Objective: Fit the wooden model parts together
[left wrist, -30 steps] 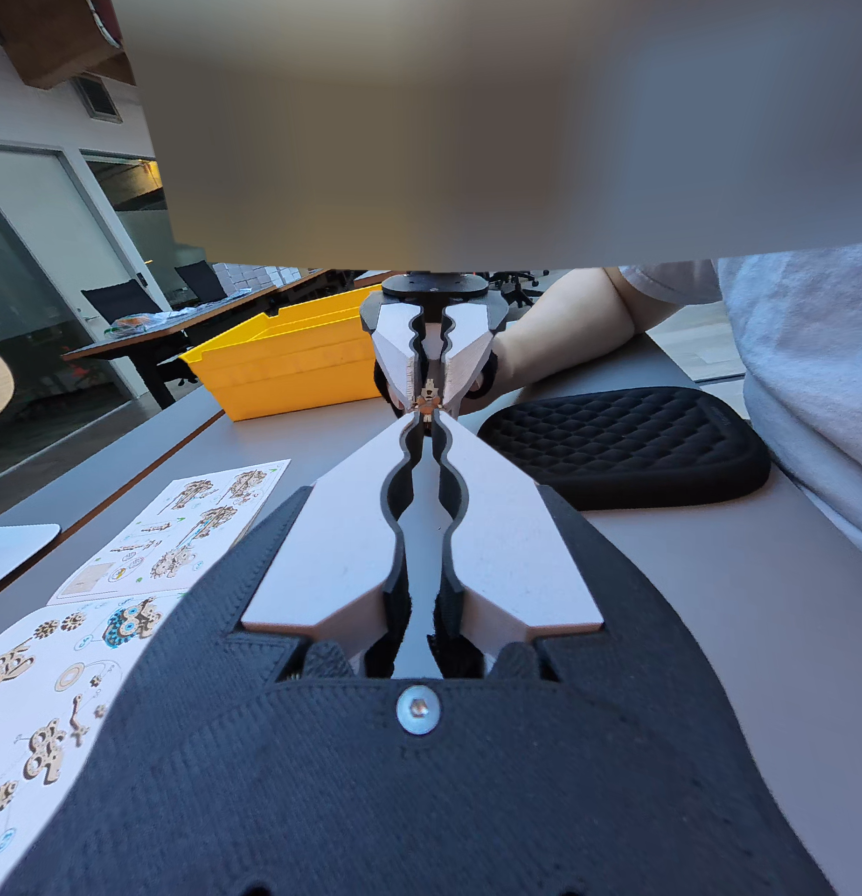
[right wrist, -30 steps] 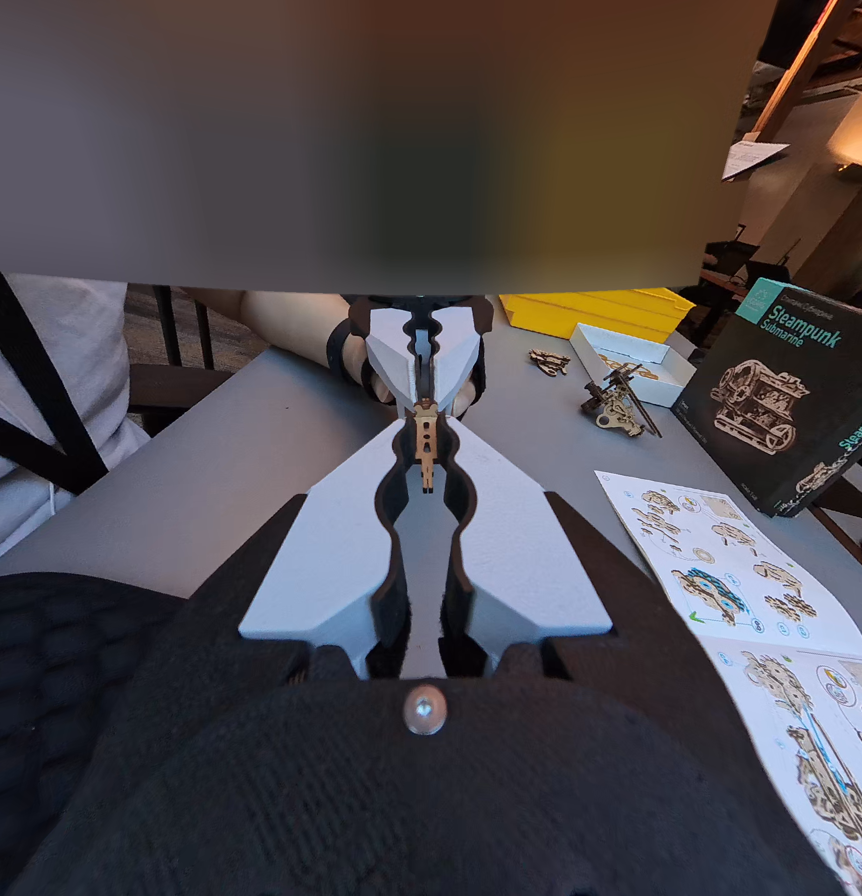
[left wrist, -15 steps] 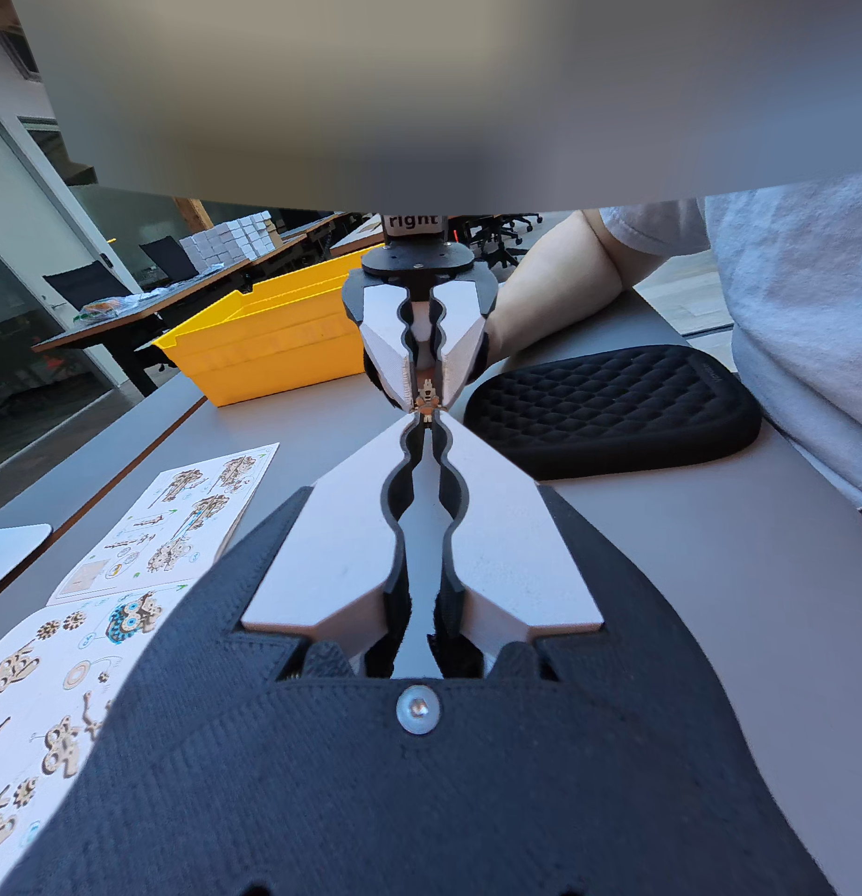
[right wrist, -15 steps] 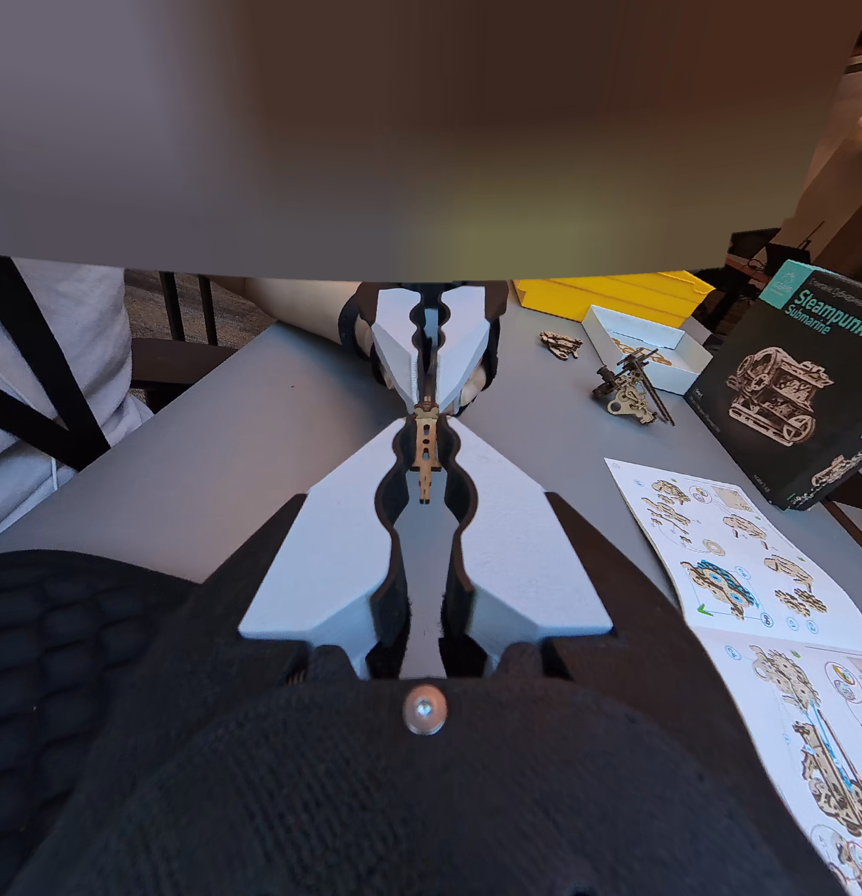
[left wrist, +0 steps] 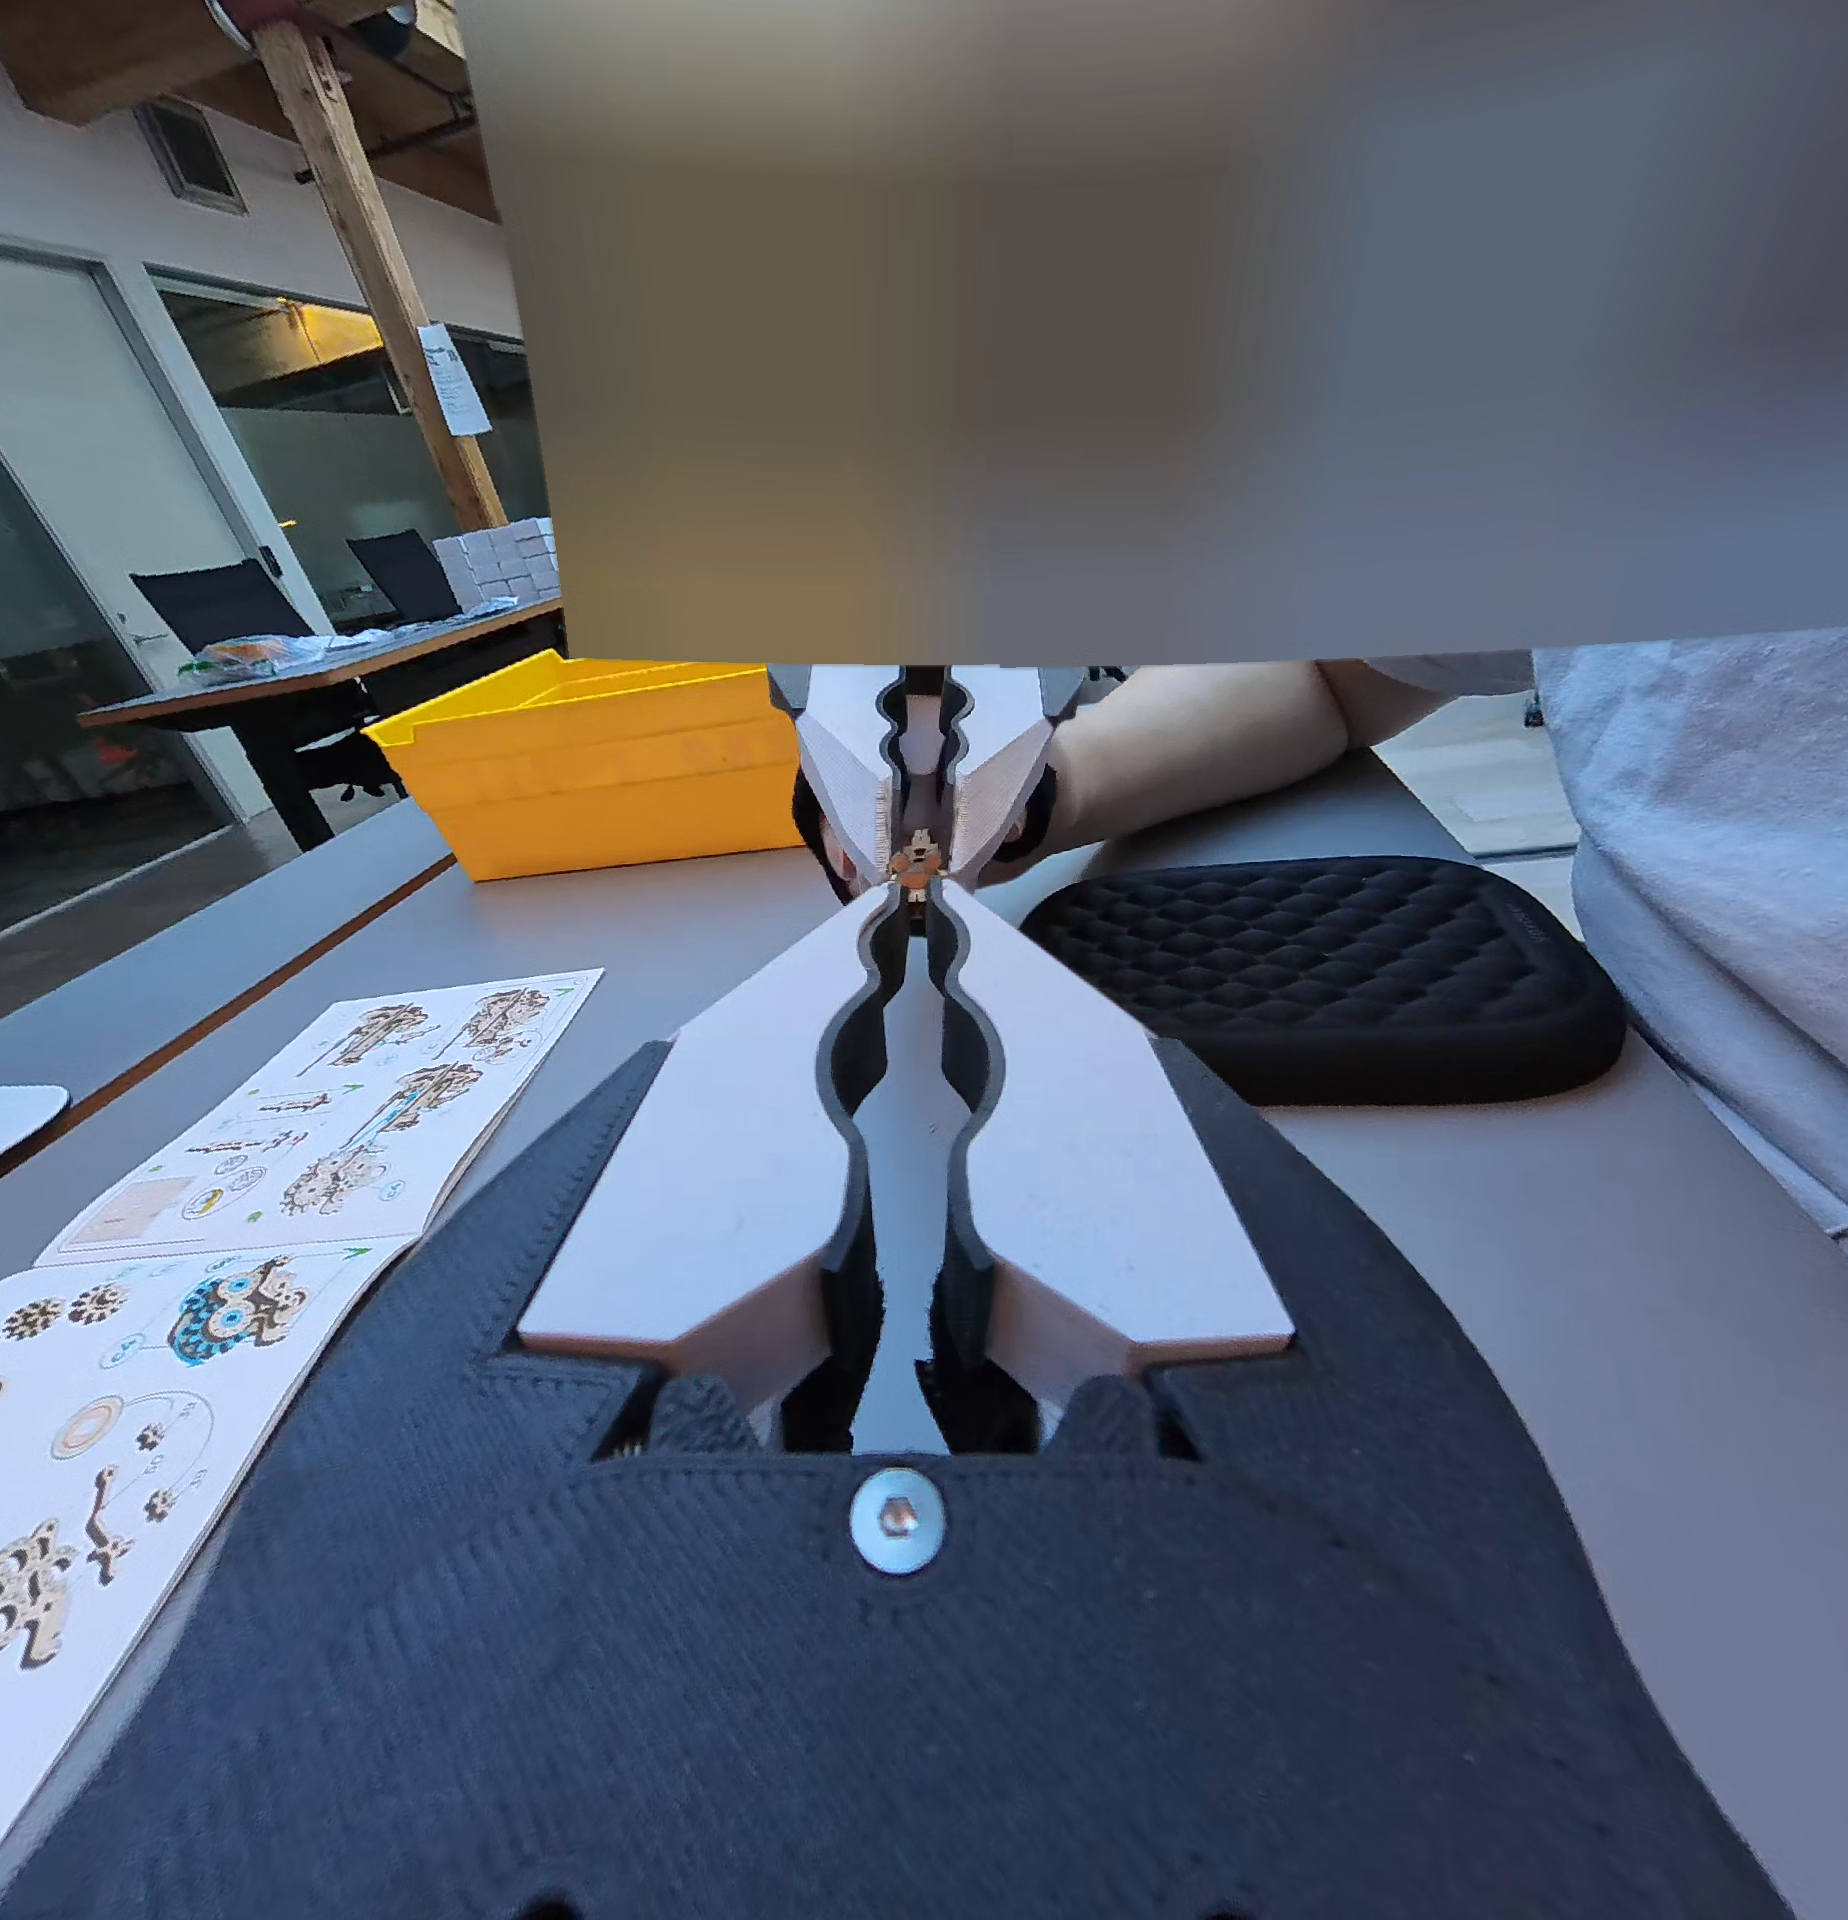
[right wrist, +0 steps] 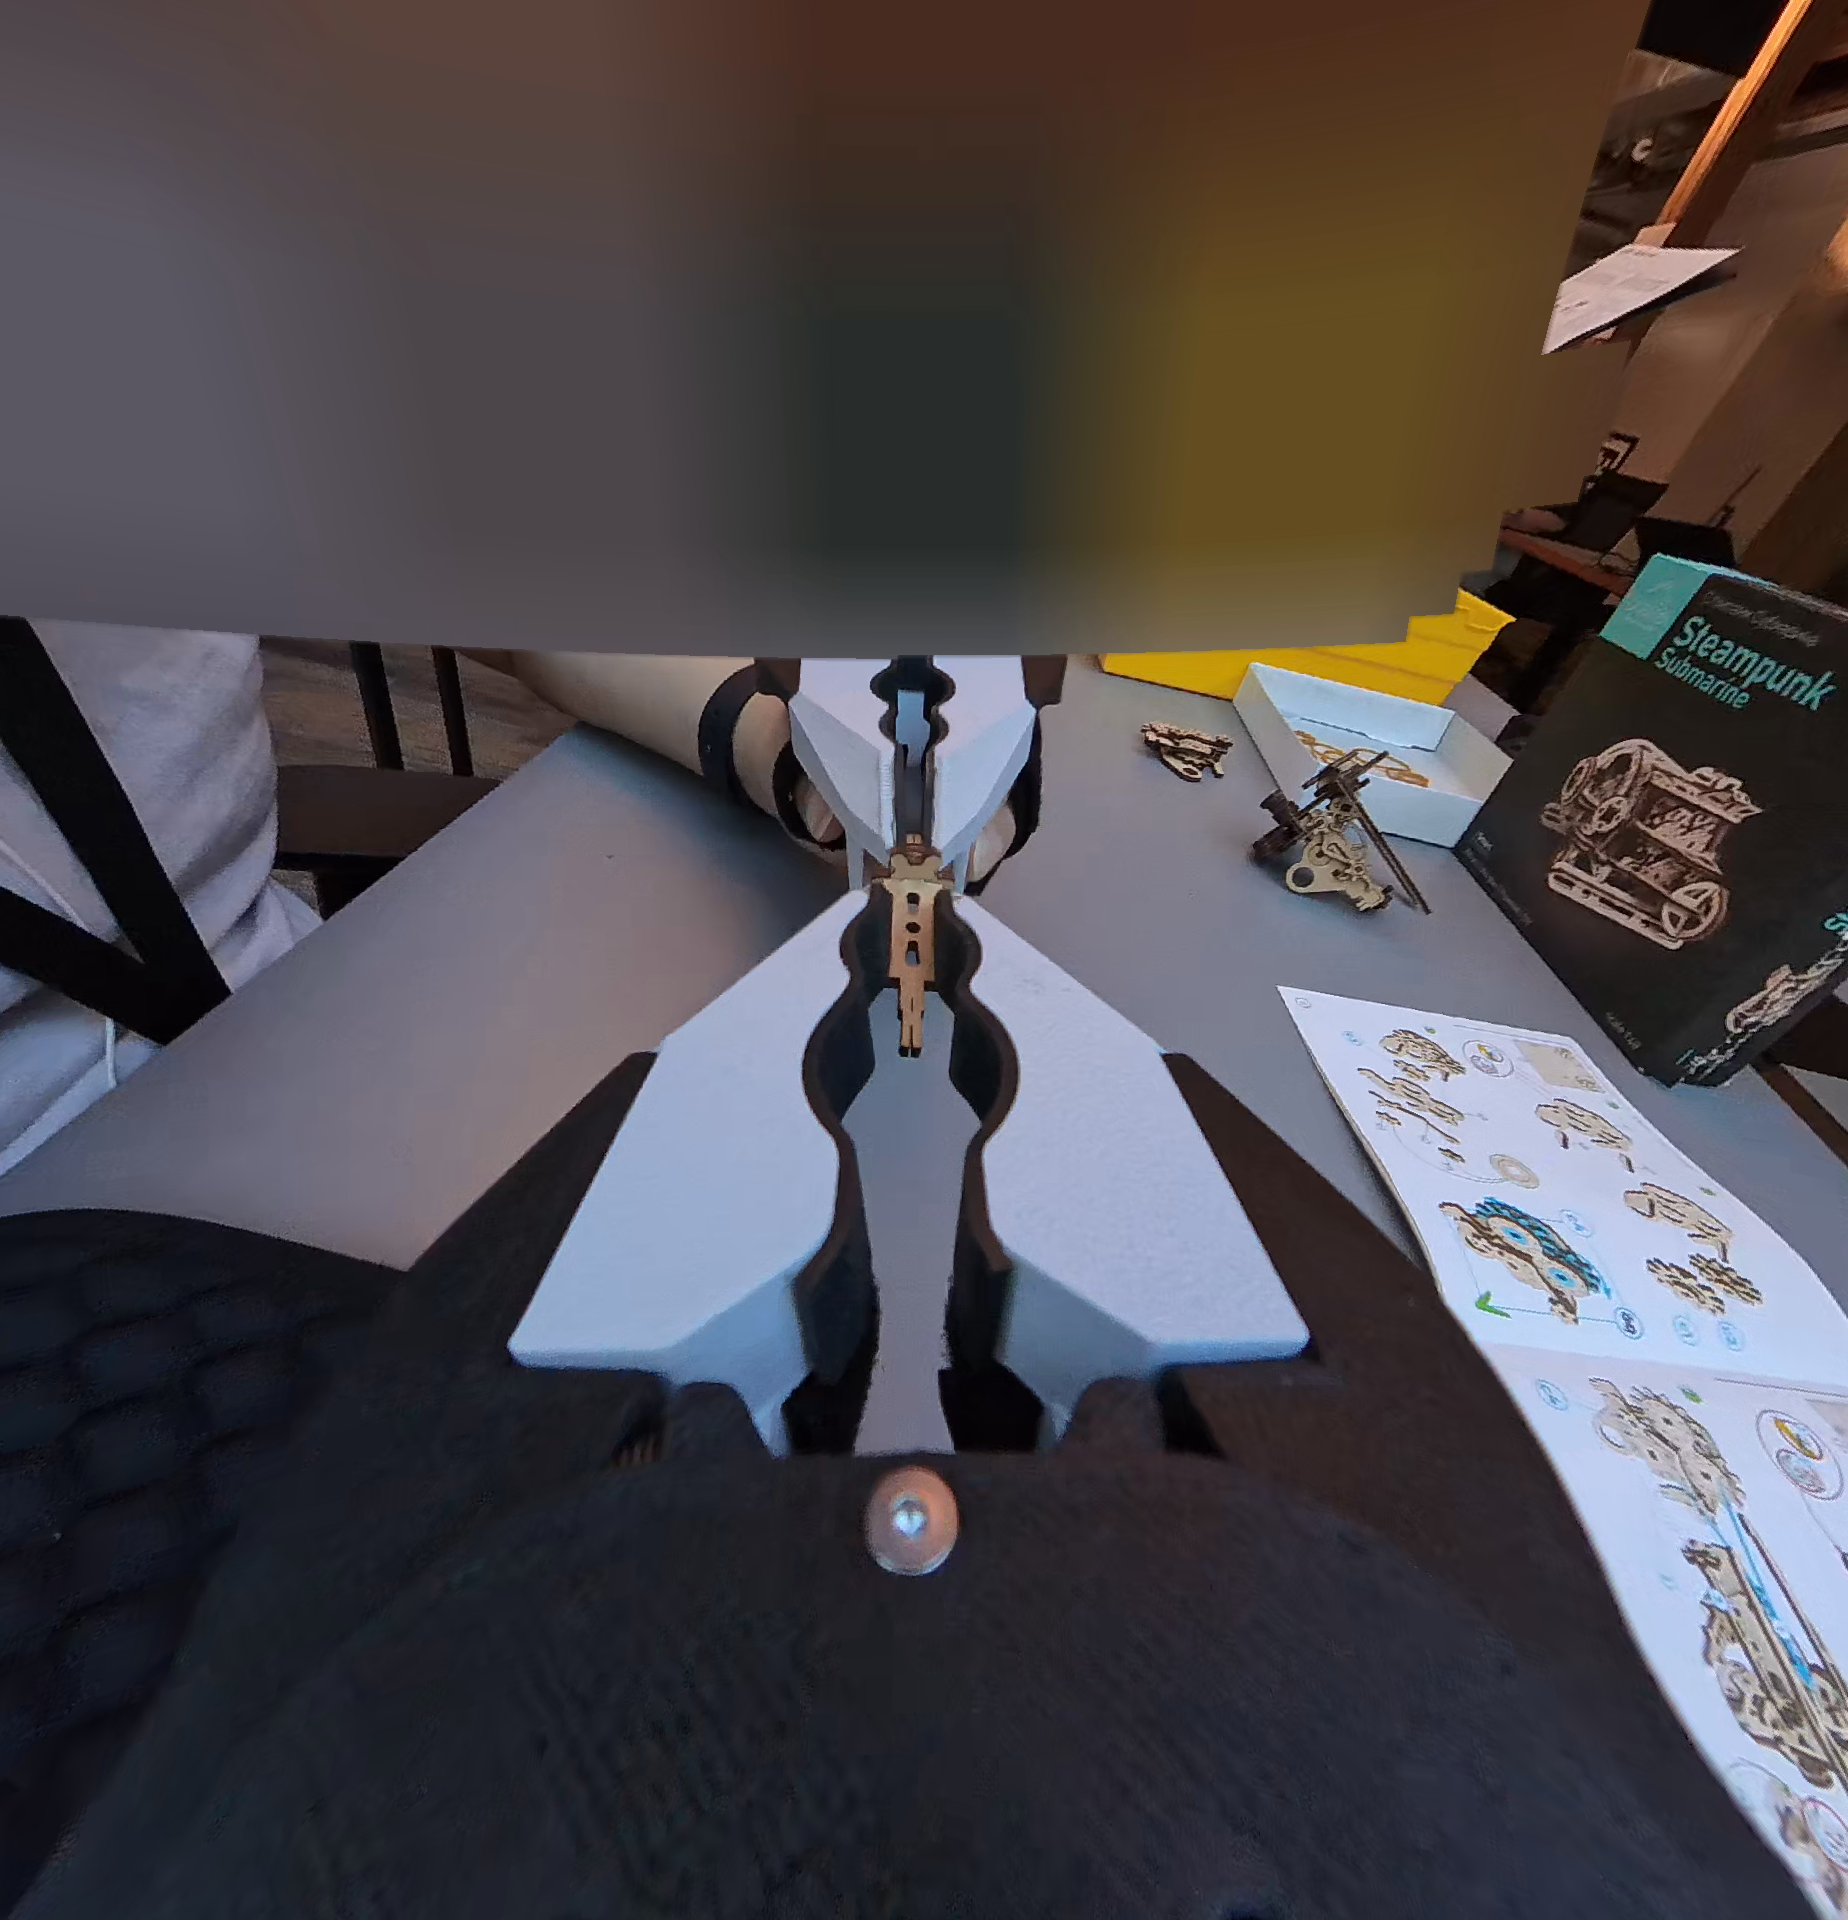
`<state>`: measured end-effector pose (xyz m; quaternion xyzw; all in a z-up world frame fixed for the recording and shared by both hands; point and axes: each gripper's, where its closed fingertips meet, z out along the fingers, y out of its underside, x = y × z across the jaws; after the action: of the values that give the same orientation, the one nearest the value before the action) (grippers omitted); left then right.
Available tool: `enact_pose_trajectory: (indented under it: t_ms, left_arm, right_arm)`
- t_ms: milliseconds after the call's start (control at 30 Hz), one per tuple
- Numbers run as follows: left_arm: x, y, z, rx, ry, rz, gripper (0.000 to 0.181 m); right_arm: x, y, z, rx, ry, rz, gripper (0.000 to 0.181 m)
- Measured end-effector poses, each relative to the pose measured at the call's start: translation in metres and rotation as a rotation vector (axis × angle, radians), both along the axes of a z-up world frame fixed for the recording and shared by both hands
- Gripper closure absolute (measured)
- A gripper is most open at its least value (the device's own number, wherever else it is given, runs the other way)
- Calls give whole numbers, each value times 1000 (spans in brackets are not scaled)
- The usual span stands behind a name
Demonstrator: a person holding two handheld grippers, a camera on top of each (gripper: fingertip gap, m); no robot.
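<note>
Two grippers meet tip to tip: the right gripper pinches a wooden strip, the left gripper pinches a tiny wooden part.

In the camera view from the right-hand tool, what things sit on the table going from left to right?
Black quilted pad → right gripper clamping a slim wooden part → small loose wooden piece → half-built wooden assembly → open instruction sheet → dark model kit box.
</note>
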<state>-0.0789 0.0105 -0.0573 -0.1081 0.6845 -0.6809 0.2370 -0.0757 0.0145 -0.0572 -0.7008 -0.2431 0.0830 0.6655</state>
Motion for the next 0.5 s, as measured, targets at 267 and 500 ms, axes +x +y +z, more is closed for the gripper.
enact_pose_trajectory:
  t_ms: [267, 500]
  left_arm:
    - [5, 2, 3, 33, -91, 124, 180]
    - [13, 6, 2, 70, -123, 223, 180]
  right_arm:
    - [5, 2, 3, 14, 52, -84, 176]
    - [11, 5, 2, 9, 71, -150, 176]
